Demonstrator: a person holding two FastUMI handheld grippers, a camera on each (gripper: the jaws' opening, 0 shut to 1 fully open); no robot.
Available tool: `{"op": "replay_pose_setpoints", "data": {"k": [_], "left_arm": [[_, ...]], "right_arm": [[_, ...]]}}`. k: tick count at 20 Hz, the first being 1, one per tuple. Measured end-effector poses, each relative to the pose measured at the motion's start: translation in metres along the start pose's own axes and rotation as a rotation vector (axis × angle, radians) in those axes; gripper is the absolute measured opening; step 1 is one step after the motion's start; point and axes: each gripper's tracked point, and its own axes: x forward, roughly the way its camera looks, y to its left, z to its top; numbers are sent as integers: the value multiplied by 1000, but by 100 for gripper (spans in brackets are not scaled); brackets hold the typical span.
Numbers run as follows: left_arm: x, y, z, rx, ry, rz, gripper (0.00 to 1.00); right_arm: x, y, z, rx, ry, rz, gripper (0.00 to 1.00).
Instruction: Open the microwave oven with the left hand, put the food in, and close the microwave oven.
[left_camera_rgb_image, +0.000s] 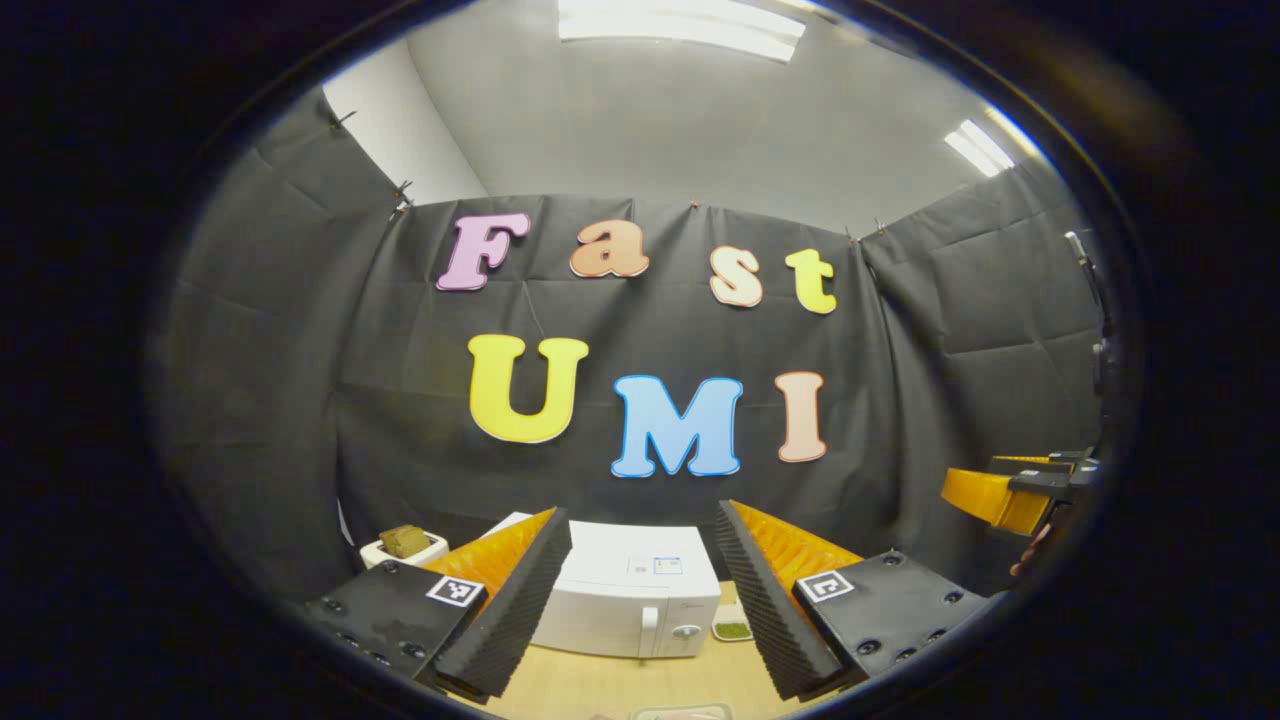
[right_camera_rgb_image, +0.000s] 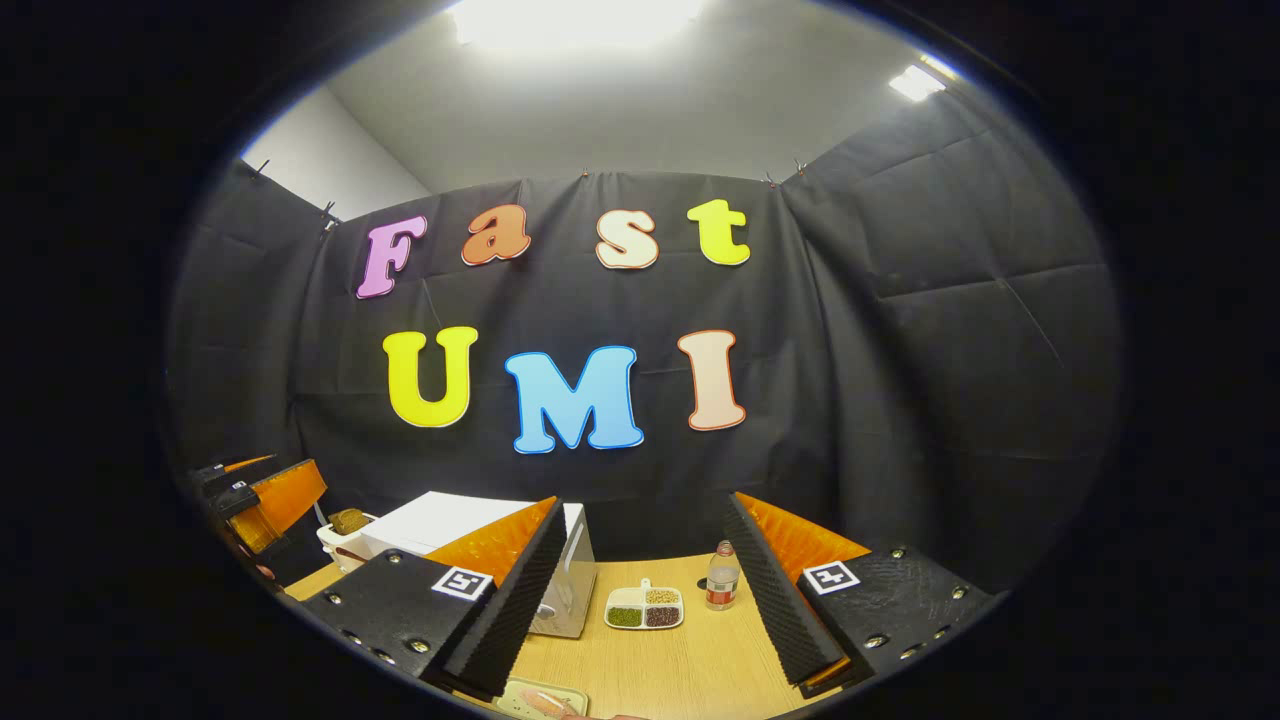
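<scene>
Table: we see a light wooden tabletop (right_camera_rgb_image: 690, 665) running across the foot of both views, with every other item standing on it.
Microwave oven: we find the white microwave oven (left_camera_rgb_image: 625, 590) at the back of the table, framed between the left gripper's fingers in the left gripper view; its door is closed, with a vertical handle and a round knob at the door's right side. In the right gripper view it (right_camera_rgb_image: 440, 520) stands left of centre, partly behind the right gripper's left finger.
Left gripper: we note the left gripper (left_camera_rgb_image: 640, 610) held above the table, its jaws spread wide and holding nothing; the ribbed black pads (left_camera_rgb_image: 510, 610) face each other across the oven. It also appears at the left edge of the right gripper view (right_camera_rgb_image: 265, 500).
Right gripper: we note the right gripper (right_camera_rgb_image: 640, 610) likewise raised, jaws wide apart and empty. Its orange finger shows at the right edge of the left gripper view (left_camera_rgb_image: 1010, 490).
White holder: we see a white holder (left_camera_rgb_image: 403, 548) with a brown piece in it just left of the oven.
Divided dish: we see a small compartmented dish (right_camera_rgb_image: 645, 608) of green, tan and dark food on the table just right of the oven.
Bottle: we see a small clear bottle (right_camera_rgb_image: 722, 577) upright, just right of the dish.
Plate: we glimpse a pale plate (right_camera_rgb_image: 545, 698) at the near table edge; its contents we cannot make out.
</scene>
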Motion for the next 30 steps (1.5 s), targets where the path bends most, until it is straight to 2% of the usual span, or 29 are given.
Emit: {"op": "replay_pose_setpoints", "data": {"k": [5,11,13,17,19,22,23,24,25,26,27,28,30], "left_arm": [[7,-16,-12,15,18,-9,98],[22,-11,-32,12,22,13,98],[33,-8,-51,-1,42,-9,98],[63,-8,-110,-87,123,-99,98],[80,-1,-135,-73,143,-112,89],[100,-8,-190,-8,204,-159,52],[107,-8,-210,-3,241,-163,37],[113,-7,-233,-8,274,-165,15],[118,-7,-251,-24,302,-167,9],[122,-9,-267,-42,322,-175,7],[124,-12,-277,-64,334,-197,15],[129,-19,-286,-89,345,-220,41],[135,-17,-300,-84,363,-217,92]], "right_arm": [[3,0,-2,2,0,36,97],[11,6,-14,32,19,91,97],[14,9,-18,44,22,84,97],[13,18,-19,64,19,53,97],[13,15,-21,38,13,17,97],[11,15,-27,9,28,-12,97],[10,17,-31,4,40,-11,97],[9,16,-35,2,51,-13,97],[9,16,-36,0,57,-20,97],[9,15,-37,-3,61,-26,97],[9,14,-37,-11,63,-32,97],[9,11,-38,-27,65,-41,97],[10,6,-39,-53,67,-57,97]]}}
